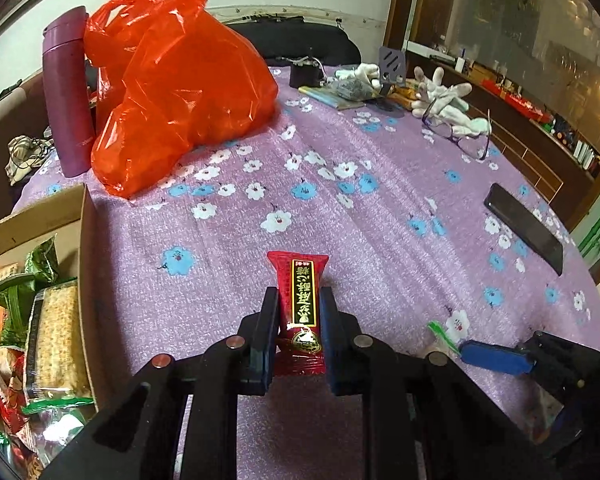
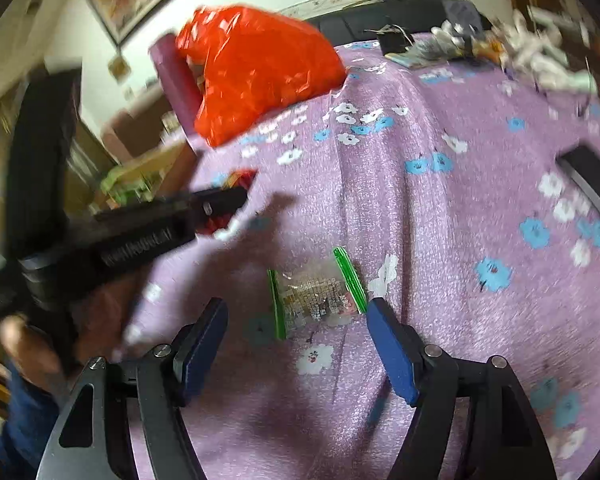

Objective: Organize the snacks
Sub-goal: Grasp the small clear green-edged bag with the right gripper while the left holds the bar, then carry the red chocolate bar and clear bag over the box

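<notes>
Far left, the cardboard box (image 1: 85,240) sits at the worktop's edge, already holding cracker packs and green-wrapped snacks; its near wall stands upright between the contents and the open cloth.

Left gripper (image 1: 299,322): jaws clamped tight on the red snack bar (image 1: 300,300), gripping it about mid-length, top end sticking up clear of the cloth. Judged step: carry this bar left into the box. To do it well, lift high enough to clear the box wall, bring it over a gap among the packs, then release; the grip looks square, so no re-grasp seems needed.

Behind and left of centre, the orange plastic bag (image 1: 180,92) and the purple flask (image 1: 68,100) stand near the box's far corner; a wide swing could brush the bag.

Centre is bare floral tablecloth (image 1: 340,220), good open room for moving.

Right gripper (image 2: 296,322): jaws wide apart, holding nothing, straddling the clear green-edged cracker packet (image 2: 316,292), which lies flat on the cloth just ahead of the tips. Pads are not pressing on it.

Right side: a dark phone (image 1: 524,232) lies near the worktop's rim, well apart from both grippers; eyeglasses (image 1: 460,136) and white gloves (image 1: 448,96) lie farther back.
</notes>
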Available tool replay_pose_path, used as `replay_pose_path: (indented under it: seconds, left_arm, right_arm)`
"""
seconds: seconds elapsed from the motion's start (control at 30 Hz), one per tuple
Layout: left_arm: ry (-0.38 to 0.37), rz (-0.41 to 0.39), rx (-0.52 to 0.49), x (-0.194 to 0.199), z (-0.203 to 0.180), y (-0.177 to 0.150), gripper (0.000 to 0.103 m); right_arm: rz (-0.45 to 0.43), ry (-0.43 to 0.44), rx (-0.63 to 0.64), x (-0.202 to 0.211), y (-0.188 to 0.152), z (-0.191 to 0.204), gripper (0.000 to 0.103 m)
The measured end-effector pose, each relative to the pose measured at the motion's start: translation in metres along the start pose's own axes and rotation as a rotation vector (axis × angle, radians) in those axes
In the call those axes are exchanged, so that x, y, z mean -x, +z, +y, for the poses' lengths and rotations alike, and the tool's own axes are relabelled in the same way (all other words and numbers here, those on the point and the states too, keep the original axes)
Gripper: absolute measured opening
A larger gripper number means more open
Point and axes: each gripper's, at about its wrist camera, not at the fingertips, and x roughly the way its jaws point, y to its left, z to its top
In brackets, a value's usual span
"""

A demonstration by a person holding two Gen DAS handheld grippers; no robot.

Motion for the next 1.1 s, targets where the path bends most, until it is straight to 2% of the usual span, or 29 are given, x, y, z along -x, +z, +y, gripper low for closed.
replay_pose_path:
  seconds: [0.07, 0.2, 0.27, 0.33, 0.37, 0.5, 0.63, 0.73, 0.9, 1.1]
  left_arm:
    - [-0.016, -0.004, 0.012, 0.003, 0.003, 0.000, 0.018]
    - [-0.022, -0.011, 0.017, 0.006, 0.003, 0.001, 0.018]
    - [-0.025, -0.014, 0.019, 0.007, 0.004, 0.002, 0.018]
    - [-0.027, -0.014, 0.024, 0.007, 0.005, 0.002, 0.018]
    - [-0.029, -0.012, 0.025, 0.007, 0.006, 0.002, 0.018]
    - [-0.031, -0.008, 0.025, 0.006, 0.005, 0.002, 0.018]
    - [-0.032, -0.008, 0.022, 0.005, 0.004, 0.002, 0.018]
    - [-0.040, -0.008, 0.019, 0.003, 0.004, 0.002, 0.018]
    - [-0.042, -0.021, -0.017, 0.004, -0.004, 0.000, 0.018]
    - [-0.056, -0.031, -0.004, 0.006, -0.007, -0.001, 0.018]
  right_arm:
    - [0.031, -0.035, 0.065, -0.001, 0.005, 0.010, 0.076]
    - [0.012, -0.062, 0.163, 0.005, 0.019, 0.018, 0.076]
    - [0.023, -0.082, 0.174, -0.001, 0.024, 0.016, 0.076]
    - [0.065, -0.074, 0.174, -0.014, 0.028, 0.009, 0.068]
    - [0.097, -0.056, 0.167, -0.020, 0.027, 0.006, 0.056]
    - [0.074, -0.069, 0.223, -0.020, 0.021, 0.008, 0.042]
    - [0.062, -0.056, 0.244, -0.019, 0.018, 0.016, 0.037]
    - [0.045, -0.051, 0.191, -0.019, 0.017, 0.013, 0.037]
    - [-0.067, 0.008, -0.038, 0.004, 0.013, -0.009, 0.037]
    - [-0.117, -0.013, -0.086, 0.036, -0.003, -0.008, 0.037]
